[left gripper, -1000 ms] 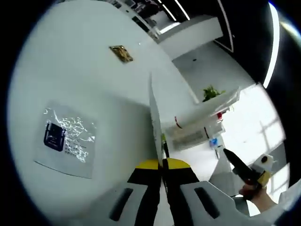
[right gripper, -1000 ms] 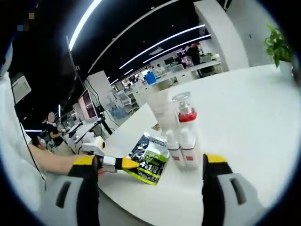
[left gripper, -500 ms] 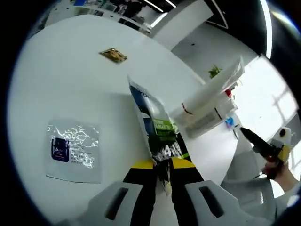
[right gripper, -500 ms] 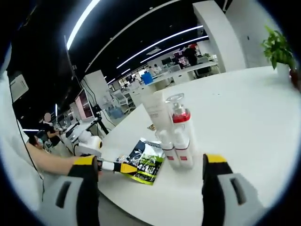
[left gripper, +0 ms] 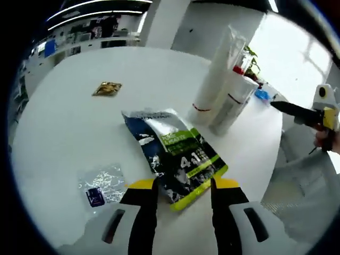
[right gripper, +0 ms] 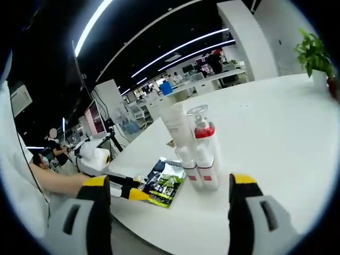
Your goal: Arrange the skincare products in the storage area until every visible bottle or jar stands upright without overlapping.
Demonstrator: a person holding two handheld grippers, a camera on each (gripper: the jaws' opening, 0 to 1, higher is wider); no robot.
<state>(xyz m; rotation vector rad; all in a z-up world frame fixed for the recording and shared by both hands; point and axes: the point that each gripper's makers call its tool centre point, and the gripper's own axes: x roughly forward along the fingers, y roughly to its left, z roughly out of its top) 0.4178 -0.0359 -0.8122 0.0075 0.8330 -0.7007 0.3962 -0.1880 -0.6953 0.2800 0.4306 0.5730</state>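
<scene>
**Pouch flat on the worktop, both sets of fingers apart**

In the left gripper view the left gripper [left gripper: 180,187] comes up from the bottom edge with its yellow-tipped fingers [left gripper: 142,186] spread wide, nothing between them. Just beyond the tips, in the centre of the frame, a blue, silver and green pouch [left gripper: 172,154] lies flat on the white worktop [left gripper: 69,122]. To the upper right of it stands a cluster of skincare bottles [left gripper: 226,90] (a tall white tube, a white bottle, something red-capped behind), upright and touching one another. A small gold sachet [left gripper: 106,88] lies at upper left, and a clear packet with a dark label [left gripper: 101,187] sits at lower left beside the left finger. The right gripper [left gripper: 303,112] enters from the right edge, held in a hand [left gripper: 324,139].

In the right gripper view the right gripper [right gripper: 170,186] has its fingers wide apart at the bottom corners, holding nothing. The bottles stand mid-frame, the pouch just lower left of them, with the left gripper's yellow tips beside its near edge. A potted plant [right gripper: 313,53] sits at upper right
</scene>
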